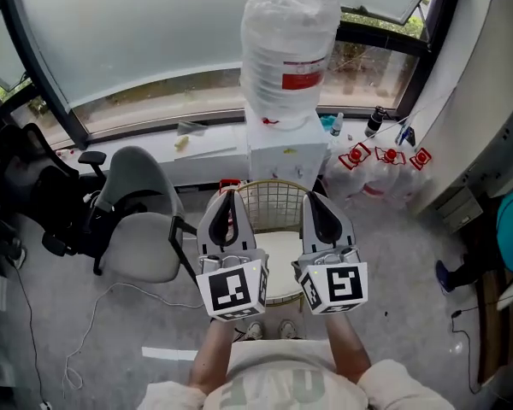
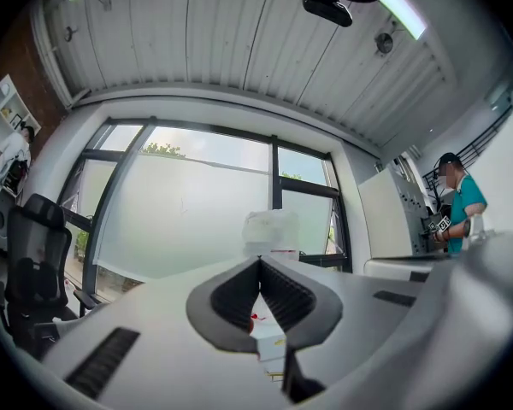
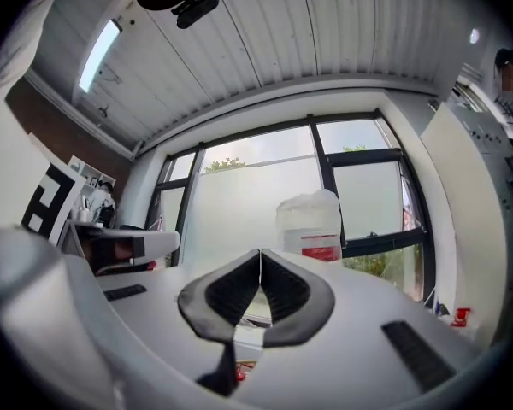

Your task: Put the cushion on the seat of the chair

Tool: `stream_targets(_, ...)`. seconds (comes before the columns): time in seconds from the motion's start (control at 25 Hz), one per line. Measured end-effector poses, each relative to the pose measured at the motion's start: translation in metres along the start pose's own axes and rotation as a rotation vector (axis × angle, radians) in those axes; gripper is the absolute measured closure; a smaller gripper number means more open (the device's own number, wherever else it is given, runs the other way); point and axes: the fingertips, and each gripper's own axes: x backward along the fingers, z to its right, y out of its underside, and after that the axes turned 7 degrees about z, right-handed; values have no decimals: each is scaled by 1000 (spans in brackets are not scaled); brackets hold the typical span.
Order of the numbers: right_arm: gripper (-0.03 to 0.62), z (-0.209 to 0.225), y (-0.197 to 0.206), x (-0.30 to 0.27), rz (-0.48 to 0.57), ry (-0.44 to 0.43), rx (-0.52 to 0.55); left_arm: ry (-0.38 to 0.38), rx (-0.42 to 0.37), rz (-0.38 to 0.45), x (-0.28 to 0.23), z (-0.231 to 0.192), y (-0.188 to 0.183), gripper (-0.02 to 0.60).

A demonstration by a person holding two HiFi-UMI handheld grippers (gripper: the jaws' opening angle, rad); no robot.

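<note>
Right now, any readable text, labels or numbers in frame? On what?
No text reads clearly.
Red label on water jug: print too small.
Shirt lettering: cut off, blurred.
Marker cubes: square patterns only, no words.
Red tags on floor bottles: too small.

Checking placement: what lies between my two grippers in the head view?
In the head view, the cream cushion on the wire-backed chair shows between the left gripper and right gripper.

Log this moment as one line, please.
left gripper: shut, empty | right gripper: shut, empty | cushion: on chair seat
</note>
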Motion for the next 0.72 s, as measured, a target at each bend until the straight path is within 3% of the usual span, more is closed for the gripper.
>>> stream_targets(0.24,576,-14,13,-1,-34,-47,-12,1,-22,-7,1,1,0,568)
stream_targets(0.72,576,-19,17,-6,-52,-57,-18,-1,-10,-11,-2,-5,0,568)
